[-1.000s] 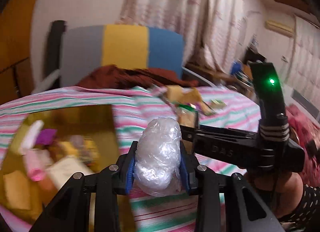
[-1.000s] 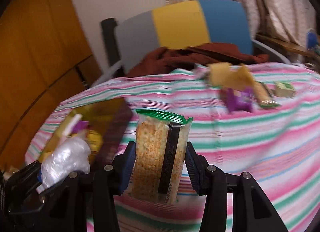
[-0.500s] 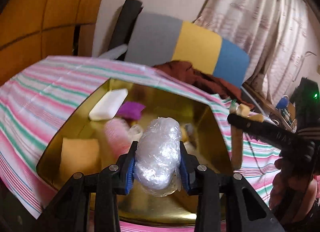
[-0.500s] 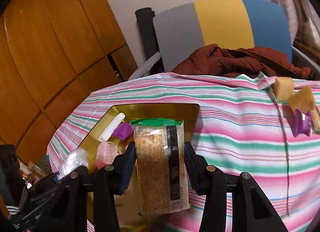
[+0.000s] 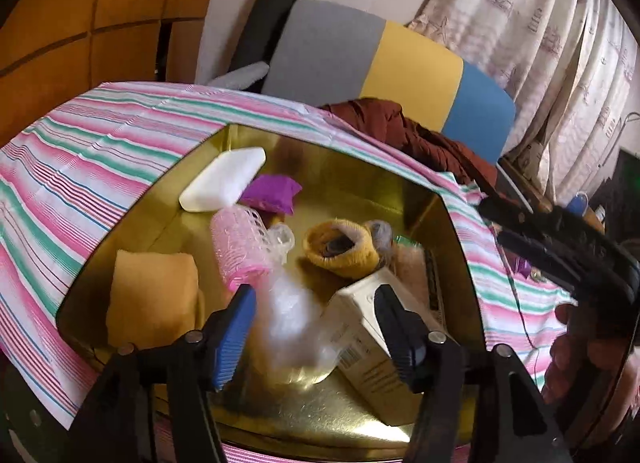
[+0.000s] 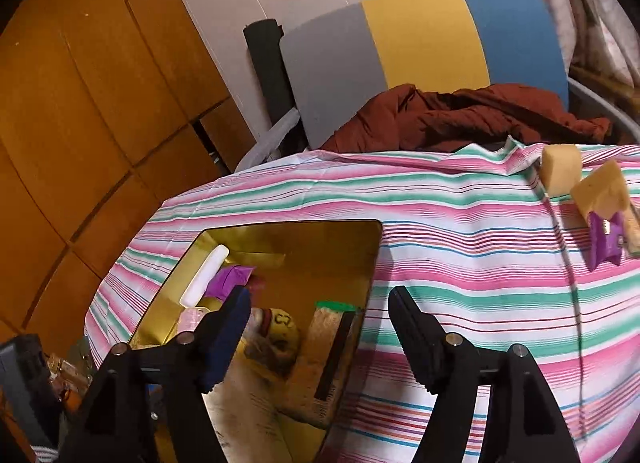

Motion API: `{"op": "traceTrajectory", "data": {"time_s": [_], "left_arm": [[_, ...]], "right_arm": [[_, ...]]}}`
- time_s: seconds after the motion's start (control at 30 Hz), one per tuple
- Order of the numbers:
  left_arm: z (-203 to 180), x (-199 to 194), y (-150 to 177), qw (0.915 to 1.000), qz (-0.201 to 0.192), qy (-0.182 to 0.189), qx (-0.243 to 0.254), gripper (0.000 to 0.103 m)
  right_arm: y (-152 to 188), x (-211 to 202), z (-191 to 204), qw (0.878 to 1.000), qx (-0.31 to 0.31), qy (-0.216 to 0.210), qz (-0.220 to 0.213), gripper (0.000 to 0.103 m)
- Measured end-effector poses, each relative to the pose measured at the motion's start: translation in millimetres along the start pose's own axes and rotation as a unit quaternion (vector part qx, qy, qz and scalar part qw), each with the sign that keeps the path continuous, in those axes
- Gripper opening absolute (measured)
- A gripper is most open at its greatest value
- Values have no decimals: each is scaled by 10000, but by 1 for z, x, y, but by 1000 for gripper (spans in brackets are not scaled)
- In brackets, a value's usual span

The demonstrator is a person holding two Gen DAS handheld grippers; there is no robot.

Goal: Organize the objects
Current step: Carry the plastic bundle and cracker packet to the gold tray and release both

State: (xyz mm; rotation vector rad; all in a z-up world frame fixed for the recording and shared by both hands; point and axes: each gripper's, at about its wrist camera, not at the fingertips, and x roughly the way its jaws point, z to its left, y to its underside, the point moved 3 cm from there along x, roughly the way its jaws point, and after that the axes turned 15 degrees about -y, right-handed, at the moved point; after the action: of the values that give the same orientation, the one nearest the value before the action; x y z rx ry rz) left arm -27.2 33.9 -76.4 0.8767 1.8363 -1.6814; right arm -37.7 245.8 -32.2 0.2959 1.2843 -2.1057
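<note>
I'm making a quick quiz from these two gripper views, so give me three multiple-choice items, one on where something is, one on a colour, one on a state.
1. Where does the white bar lie?
A. in the gold tin
B. on the chair
C. on the striped cloth

2. What colour is the hair roller?
A. green
B. pink
C. black

3. How does the left gripper stand?
A. clamped on the white bar
B. clamped on the hair roller
C. open, with the clear plastic bundle loose between its jaws

Key: 1 A, it rests against the far wall of the gold tin. 2 B, its mesh is pink. 3 C, the pads stand clear of the clear plastic bundle, the jaws having just been opening.
</note>
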Motion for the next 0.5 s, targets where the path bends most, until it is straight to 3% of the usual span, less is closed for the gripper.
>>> {"op": "traceTrajectory", "data": {"time_s": [0.27, 0.5], "left_arm": [[-3, -15, -12, 9997, -169, -10, -193, 64], [-33, -19, -10, 9995, -84, 289, 51, 64]], "right_arm": [[6, -19, -17, 9996, 207, 90, -141, 75], [13, -38, -52, 9981, 441, 368, -218, 76]]}}
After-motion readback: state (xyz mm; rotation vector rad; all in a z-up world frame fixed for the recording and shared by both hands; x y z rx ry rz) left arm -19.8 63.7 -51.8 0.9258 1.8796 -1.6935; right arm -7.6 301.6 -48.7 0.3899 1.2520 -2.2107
